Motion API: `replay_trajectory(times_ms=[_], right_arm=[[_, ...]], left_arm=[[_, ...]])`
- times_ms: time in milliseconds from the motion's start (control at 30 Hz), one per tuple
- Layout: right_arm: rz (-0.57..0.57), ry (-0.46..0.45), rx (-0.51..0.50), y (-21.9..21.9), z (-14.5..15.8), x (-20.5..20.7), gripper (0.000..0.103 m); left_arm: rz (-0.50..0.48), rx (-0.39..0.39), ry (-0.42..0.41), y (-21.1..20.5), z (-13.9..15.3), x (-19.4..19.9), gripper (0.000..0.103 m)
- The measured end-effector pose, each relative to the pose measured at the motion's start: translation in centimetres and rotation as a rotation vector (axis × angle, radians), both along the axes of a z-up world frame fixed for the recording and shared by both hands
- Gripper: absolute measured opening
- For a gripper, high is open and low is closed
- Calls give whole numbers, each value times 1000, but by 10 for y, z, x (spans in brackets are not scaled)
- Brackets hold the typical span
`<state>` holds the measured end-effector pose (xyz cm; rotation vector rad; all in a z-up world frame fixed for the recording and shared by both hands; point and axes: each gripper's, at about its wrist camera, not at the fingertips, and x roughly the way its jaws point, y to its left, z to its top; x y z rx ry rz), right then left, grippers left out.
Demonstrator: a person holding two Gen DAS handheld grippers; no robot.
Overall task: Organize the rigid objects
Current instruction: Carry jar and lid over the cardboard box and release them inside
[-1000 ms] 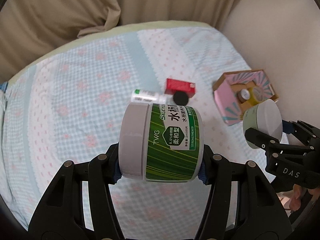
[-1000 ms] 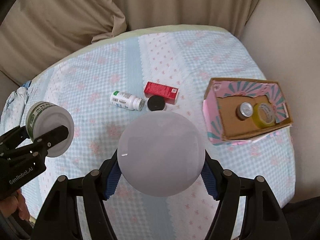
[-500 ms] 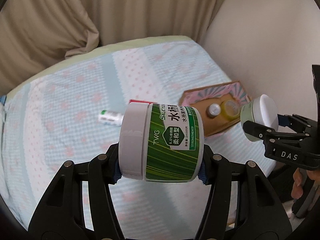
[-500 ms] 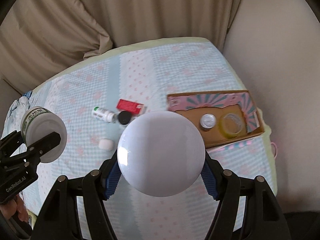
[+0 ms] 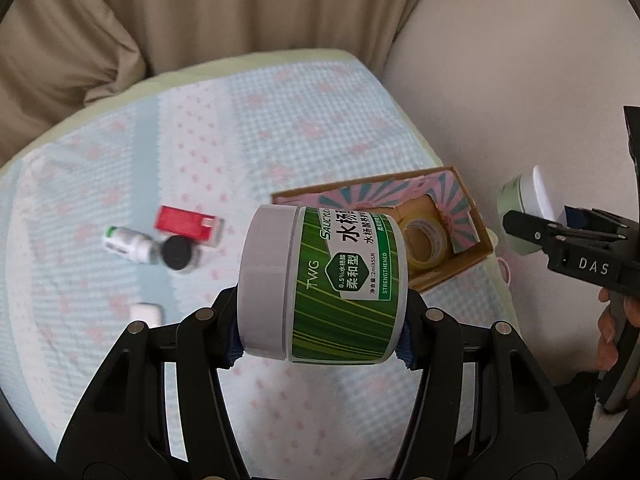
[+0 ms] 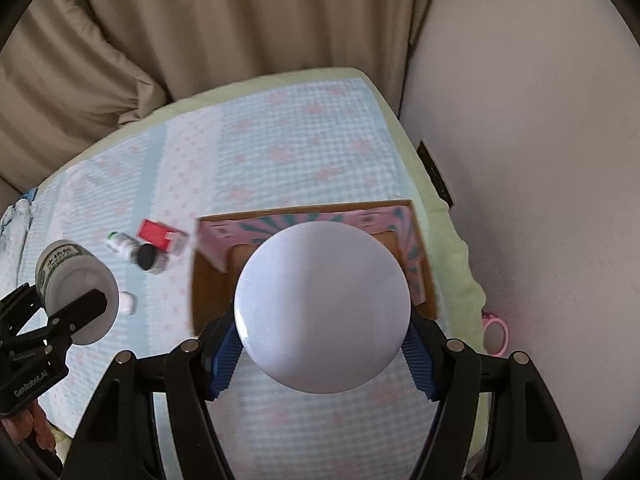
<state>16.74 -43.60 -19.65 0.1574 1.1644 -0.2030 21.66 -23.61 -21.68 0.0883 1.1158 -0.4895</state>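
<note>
My left gripper [image 5: 322,334] is shut on a green-labelled jar with a white lid [image 5: 324,284], held sideways above the bed. It also shows at the left of the right wrist view [image 6: 74,296]. My right gripper [image 6: 322,352] is shut on a pale green jar with a white lid [image 6: 322,312], lid facing the camera, held over the cardboard box [image 6: 404,236]. That jar also shows in the left wrist view [image 5: 524,216]. The pink-lined box [image 5: 456,196] holds a roll of yellow tape [image 5: 424,240].
On the checked bedspread lie a red box [image 5: 186,224], a white pill bottle [image 5: 126,244], a black cap [image 5: 178,252] and a small white case [image 5: 146,314]. Curtains hang behind the bed, a wall stands to the right, and a pink object [image 6: 496,332] sits beside the bed.
Both grippers have moved right with their jars. The right gripper's jar now hangs over the box and hides its contents. The loose items have slid toward the left of both views.
</note>
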Motion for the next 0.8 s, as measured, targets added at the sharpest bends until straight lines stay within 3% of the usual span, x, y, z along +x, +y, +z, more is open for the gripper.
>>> replay_trajectory(times_ms=[267,533,667,800], right_arm=[[34,109,52,-57,-69,36,66],[92,223,82,-69,-139,53,66],[97,271,98,-72,-169,53,66],[109,287,87,-72,-179,58,66]], left_arm=[[3,83,91,-59,-71,27,53],[-41,187,213,-87,-146,40,53],[-44,224,252,-91,-165,41,53],[-27,264,254,-91,-170,51,54]])
